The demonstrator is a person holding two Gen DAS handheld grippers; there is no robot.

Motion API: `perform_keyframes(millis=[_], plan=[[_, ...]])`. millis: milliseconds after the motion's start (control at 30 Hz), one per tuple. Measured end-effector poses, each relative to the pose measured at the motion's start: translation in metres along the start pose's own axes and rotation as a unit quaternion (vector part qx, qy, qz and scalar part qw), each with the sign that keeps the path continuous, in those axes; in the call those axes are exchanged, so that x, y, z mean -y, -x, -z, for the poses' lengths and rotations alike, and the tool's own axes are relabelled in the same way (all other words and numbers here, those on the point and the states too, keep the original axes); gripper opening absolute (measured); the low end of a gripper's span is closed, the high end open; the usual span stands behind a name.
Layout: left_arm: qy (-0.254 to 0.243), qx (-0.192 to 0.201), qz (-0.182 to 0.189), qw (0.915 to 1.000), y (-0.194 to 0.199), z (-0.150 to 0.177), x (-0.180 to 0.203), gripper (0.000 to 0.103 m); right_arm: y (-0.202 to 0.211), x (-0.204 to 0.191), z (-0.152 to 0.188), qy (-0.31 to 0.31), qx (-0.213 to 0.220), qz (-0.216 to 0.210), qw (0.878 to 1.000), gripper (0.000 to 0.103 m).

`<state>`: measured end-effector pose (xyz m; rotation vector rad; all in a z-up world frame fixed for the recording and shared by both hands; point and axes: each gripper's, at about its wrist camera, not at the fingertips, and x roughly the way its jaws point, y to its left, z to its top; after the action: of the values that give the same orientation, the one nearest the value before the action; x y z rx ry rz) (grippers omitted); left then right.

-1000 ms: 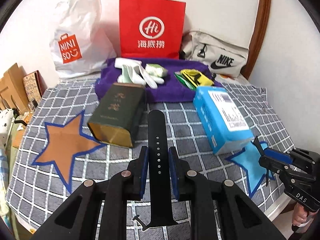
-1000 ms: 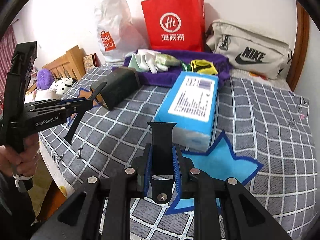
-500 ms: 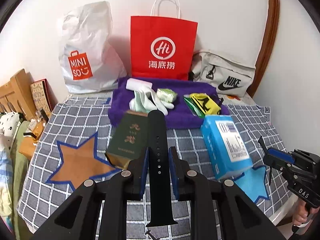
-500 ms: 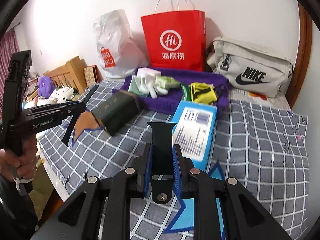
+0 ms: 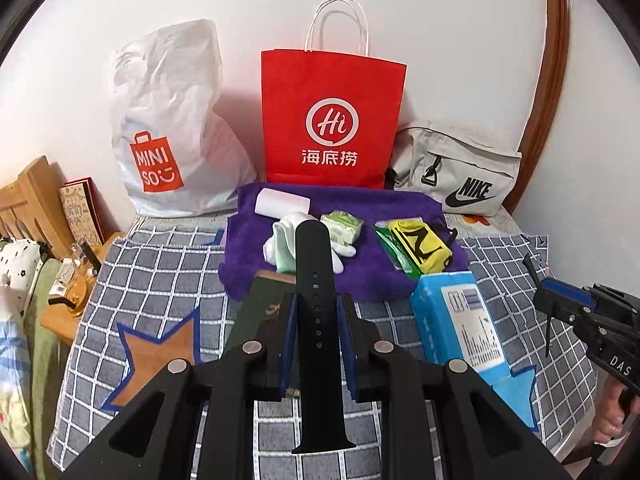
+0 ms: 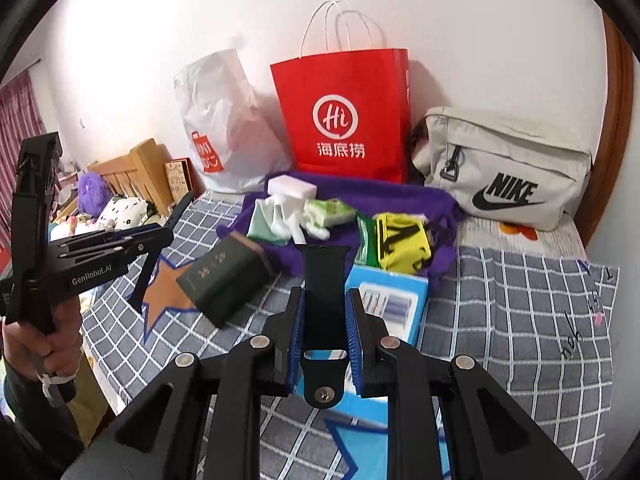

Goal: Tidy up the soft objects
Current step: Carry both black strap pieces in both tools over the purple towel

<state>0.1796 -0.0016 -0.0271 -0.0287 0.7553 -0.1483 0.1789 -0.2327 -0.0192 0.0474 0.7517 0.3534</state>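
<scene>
The right tongs [image 6: 324,316] were clamped on a short black watch strap [image 6: 323,300] above the checked bed cover [image 6: 520,320]. To the left, a hand [image 6: 36,340] held the left tongs [image 6: 168,232], gripping a long black strap [image 6: 160,256]. Beyond lay a dark green box [image 6: 224,276], a blue packet [image 6: 388,304] and a purple towel [image 6: 424,204] carrying white gloves [image 6: 288,216]. A red paper bag [image 6: 344,116] stood against the far wall.

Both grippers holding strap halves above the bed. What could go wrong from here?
1. The left gripper pinches the long strap by its edges only, so the strap may twist or slip out.
2. The right gripper grips the short strap the same way, with the pin end hanging loose behind the pads; it could snag.
3. The green box and blue pack lie in front of the purple towel; a low approach may knock them.
</scene>
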Motion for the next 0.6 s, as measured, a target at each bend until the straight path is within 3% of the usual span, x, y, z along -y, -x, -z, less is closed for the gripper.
perform_keyframes(millis=[600], plan=[[0.001,-0.012,-0.012,0.9999,-0.044,-0.041,-0.008,0.02,-0.042,0.023,-0.048,-0.011,0.001,0.01,1.0,0.02]])
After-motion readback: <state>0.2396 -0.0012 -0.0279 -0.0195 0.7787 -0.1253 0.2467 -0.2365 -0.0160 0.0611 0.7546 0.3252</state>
